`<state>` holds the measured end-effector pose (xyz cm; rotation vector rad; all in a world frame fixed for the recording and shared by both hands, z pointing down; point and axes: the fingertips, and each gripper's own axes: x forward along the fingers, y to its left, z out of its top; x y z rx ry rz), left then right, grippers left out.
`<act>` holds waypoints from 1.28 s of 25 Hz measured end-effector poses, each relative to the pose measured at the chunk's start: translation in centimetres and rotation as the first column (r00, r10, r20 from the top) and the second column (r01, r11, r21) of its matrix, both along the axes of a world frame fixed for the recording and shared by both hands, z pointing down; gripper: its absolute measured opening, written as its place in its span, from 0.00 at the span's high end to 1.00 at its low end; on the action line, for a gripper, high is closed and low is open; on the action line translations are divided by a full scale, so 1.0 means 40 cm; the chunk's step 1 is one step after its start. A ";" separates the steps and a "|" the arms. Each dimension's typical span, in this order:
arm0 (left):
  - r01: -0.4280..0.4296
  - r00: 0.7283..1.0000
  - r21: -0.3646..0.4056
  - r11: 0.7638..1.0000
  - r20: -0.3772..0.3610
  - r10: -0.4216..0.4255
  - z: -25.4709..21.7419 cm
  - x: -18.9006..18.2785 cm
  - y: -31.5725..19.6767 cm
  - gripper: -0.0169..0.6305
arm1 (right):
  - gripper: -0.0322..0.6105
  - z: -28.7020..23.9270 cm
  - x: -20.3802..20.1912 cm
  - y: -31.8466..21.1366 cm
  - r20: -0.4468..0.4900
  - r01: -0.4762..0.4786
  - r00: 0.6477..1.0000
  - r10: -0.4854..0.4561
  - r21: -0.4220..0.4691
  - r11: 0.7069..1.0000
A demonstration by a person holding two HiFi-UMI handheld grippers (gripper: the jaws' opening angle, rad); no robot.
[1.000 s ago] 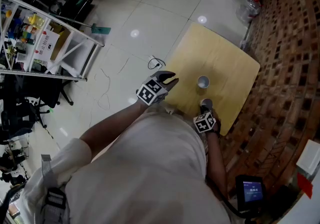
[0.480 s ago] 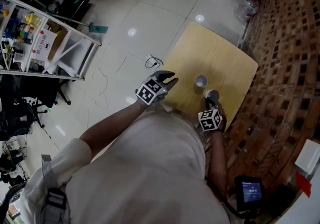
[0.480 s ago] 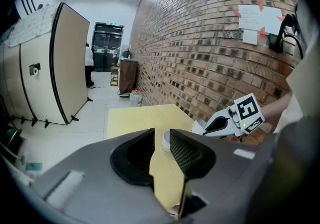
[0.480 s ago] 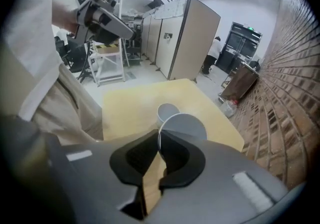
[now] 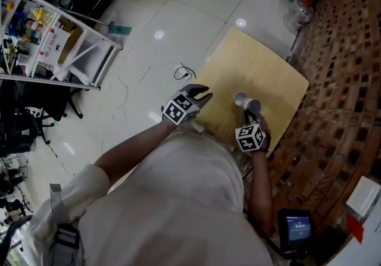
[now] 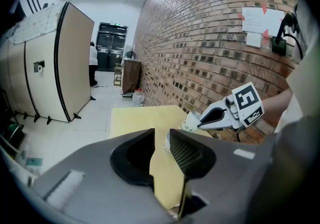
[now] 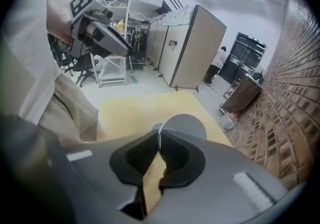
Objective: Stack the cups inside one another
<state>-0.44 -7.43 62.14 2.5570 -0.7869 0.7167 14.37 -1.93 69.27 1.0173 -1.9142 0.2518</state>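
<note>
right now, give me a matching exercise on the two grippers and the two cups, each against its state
Things:
1. left gripper
2. right gripper
3. left cup in the head view
4. right cup in the head view

States:
A. tilted, pinched by its rim
B. jaws apart, nothing in them
C. standing on the table, open end up
D. jaws closed on a cup's rim

Pairs: 1-B, 2-D, 3-C, 4-A
</note>
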 end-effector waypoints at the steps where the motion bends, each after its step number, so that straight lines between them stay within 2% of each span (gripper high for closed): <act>1: 0.007 1.000 0.000 1.000 0.000 -0.007 0.001 -0.004 -0.002 0.80 | 0.92 0.005 -0.005 -0.007 0.001 0.010 1.000 -0.010 -0.003 1.000; 10: 0.076 0.997 -0.006 0.997 0.011 -0.076 0.005 -0.069 -0.021 0.80 | 0.92 0.067 -0.059 -0.043 -0.008 0.090 0.996 -0.090 -0.059 0.994; 21: 0.125 0.992 -0.020 0.992 0.024 -0.125 0.009 -0.135 -0.033 0.80 | 0.92 0.135 -0.071 -0.064 -0.030 0.109 0.993 -0.114 -0.134 0.985; 32: 0.142 0.989 -0.016 0.990 0.029 -0.142 0.009 -0.155 -0.045 0.80 | 0.92 0.170 -0.071 -0.076 -0.036 0.110 0.992 -0.118 -0.181 0.977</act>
